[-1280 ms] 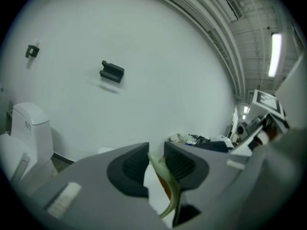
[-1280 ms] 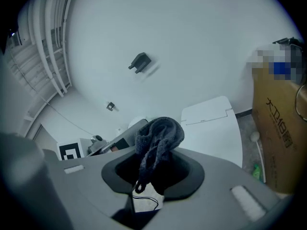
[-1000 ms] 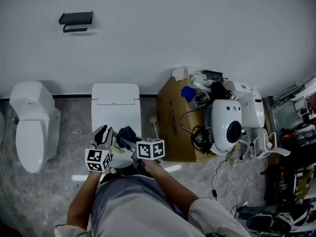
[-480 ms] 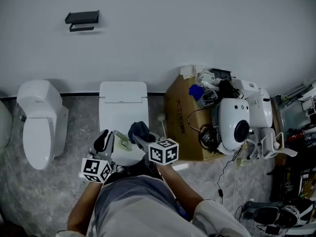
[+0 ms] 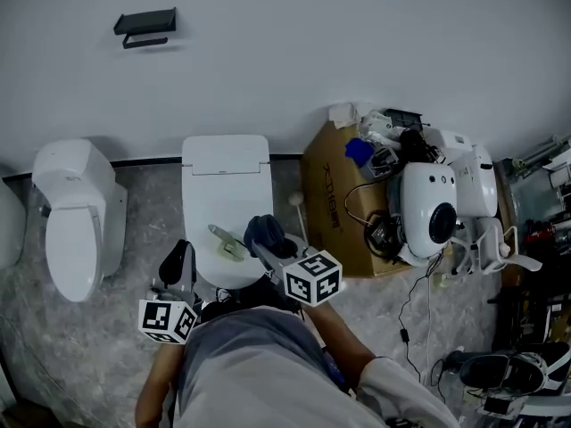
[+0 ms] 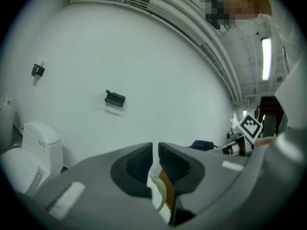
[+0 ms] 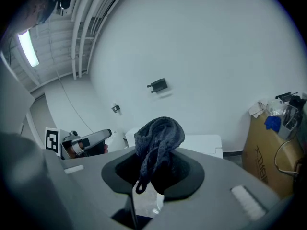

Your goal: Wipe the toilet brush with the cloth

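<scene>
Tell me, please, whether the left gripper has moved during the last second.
Yes. The left gripper drew back toward the person and leftward, from over the middle toilet to its left edge.

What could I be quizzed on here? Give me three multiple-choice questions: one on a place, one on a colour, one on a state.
1. Where does the box stand relative to the toilet in front of the person?
A. To its left
B. To its right
C. On its lid

2. What colour is the cloth?
A. Dark blue
B. White
C. Red

3. How is the right gripper?
A. Open and empty
B. Shut on the box
C. Shut on the cloth

Answers: 1 B, the head view shows the box by the wall at the toilet's right; 2 A, it looks dark blue in both views; 3 C, the cloth bunches up from between its jaws.
</scene>
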Tool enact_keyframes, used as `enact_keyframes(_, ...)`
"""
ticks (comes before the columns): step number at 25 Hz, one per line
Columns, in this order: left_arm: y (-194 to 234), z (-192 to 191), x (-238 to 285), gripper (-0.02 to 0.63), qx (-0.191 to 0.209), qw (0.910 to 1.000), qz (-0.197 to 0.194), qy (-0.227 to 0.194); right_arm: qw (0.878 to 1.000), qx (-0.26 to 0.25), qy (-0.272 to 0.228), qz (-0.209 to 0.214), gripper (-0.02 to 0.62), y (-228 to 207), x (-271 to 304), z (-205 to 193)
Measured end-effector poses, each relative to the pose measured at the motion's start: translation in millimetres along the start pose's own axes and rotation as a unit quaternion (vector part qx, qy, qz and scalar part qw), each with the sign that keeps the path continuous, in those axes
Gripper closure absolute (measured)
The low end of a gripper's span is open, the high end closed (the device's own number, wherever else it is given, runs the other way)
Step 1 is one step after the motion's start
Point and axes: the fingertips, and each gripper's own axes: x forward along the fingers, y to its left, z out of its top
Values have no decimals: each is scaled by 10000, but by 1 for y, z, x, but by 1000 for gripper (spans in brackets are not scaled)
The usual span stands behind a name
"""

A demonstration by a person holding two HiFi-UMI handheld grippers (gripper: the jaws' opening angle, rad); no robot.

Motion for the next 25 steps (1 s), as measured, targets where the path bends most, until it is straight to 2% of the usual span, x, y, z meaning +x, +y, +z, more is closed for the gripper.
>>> enact_keyframes(3, -4, 8, -9, 606, -34, 10000, -9, 15, 9999, -89, -113, -26, 491, 5, -12, 7)
enact_keyframes(10, -4, 44, -35, 606, -97, 9992, 291, -259, 9961, -658, -391, -442, 492, 14, -41, 24)
enact_keyframes(15, -12, 57, -57, 606, 163, 9976, 446, -495, 9923, -816, -554, -747, 492, 19, -62, 27)
enact_keyframes(21, -24, 52, -59, 606, 263, 9986, 365, -294, 9878, -1104, -653, -880, 492, 24, -83, 29)
enact_keyframes(25, -28, 50, -63, 606, 267, 9987, 376, -219, 9873, -1055, -706, -954, 492, 27, -93, 23)
